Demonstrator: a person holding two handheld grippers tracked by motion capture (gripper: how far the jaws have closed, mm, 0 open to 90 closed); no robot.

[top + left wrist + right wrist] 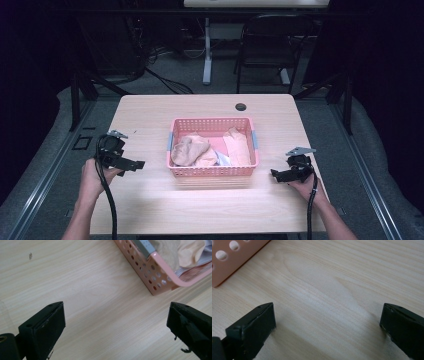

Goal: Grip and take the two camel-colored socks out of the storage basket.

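A pink perforated basket (212, 171) stands mid-table with beige and peach cloths (191, 150) piled inside. My left gripper (136, 165) hovers over the table to the basket's left, open, nothing between its jaws. In the left gripper view the basket's corner (160, 282) lies ahead at upper right, cloth (187, 252) showing over the rim. My right gripper (275, 174) sits to the basket's right near the front, open and empty. The right gripper view has the basket wall (227, 260) at upper left and bare wood between the jaws.
The light wood table (150, 115) has a dark round cable hole (241, 106) near its far edge. Beyond the table stand a black chair (272, 45) and a white desk leg (207, 50). Black cables trail from both grippers toward the front edge.
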